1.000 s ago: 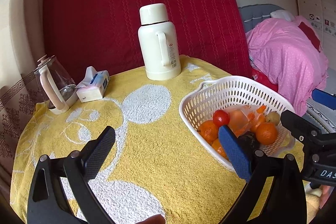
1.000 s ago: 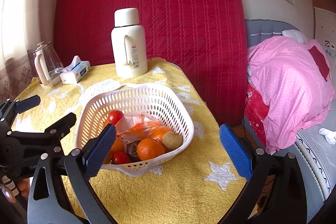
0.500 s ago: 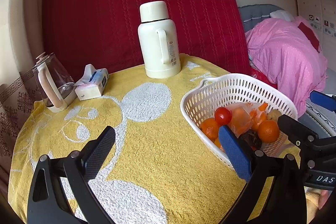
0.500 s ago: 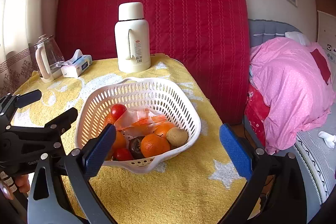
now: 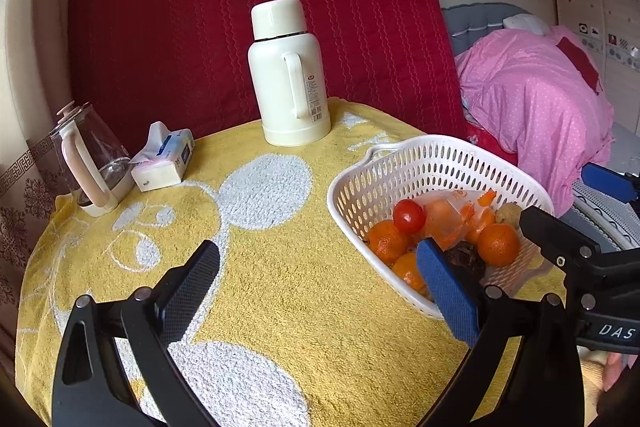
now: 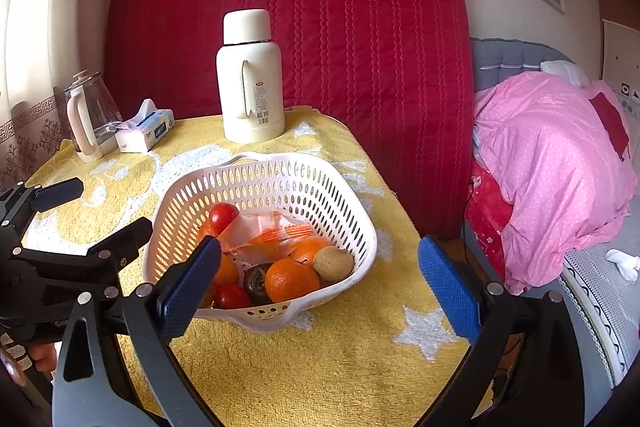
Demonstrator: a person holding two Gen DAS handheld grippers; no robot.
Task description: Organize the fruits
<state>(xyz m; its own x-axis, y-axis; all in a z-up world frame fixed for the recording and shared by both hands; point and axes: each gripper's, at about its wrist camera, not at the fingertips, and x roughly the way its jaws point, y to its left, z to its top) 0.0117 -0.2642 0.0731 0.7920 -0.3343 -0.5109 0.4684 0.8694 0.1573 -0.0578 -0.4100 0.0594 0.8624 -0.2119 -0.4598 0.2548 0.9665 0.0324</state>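
The left gripper (image 5: 318, 281) is held low with its jaws spread wide and nothing between them. The right gripper (image 6: 318, 281) is beside it, also wide apart and holding nothing, both pointing forward.

You get bright, soft daylight, perhaps from the left; shadows are faint, focus sharp, and edges bend into dark corners.

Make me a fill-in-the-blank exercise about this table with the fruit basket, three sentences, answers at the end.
1. The fruit lies in a white ___ basket.
2. The cream thermos stands ___ on the yellow cloth.
3. The tissue pack lies between the thermos and the glass ___.

Missing words: plastic; upright; kettle
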